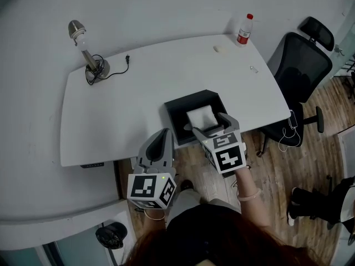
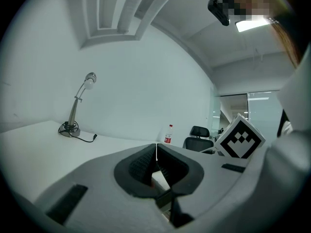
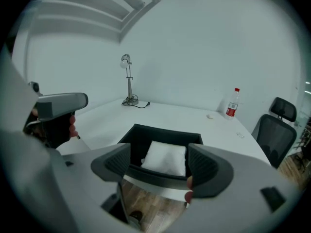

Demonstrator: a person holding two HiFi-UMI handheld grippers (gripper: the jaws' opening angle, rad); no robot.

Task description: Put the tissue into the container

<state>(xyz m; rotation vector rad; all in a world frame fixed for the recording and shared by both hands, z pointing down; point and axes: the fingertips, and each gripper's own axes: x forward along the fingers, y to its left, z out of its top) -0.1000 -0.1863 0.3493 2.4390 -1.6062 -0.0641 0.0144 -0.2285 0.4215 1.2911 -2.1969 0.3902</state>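
The tissue point(image 3: 165, 158) is lying in the black container point(image 3: 165, 132) just beyond the released right tongs point(image 3: 159, 154); the left tongs point(image 2: 156, 152) are hanging clenched.

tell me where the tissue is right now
In the head view the tissue lies inside the container at the table's near edge, just ahead of the right gripper, whose jaws are open.

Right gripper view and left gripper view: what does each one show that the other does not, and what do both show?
Only the right gripper view: the black container with the white tissue lying inside, beyond the open jaws of the right gripper, and the wooden floor. Only the left gripper view: the closed jaws of the left gripper, and a ceiling light. Both: the white table, the lamp, the bottle and the black chair.
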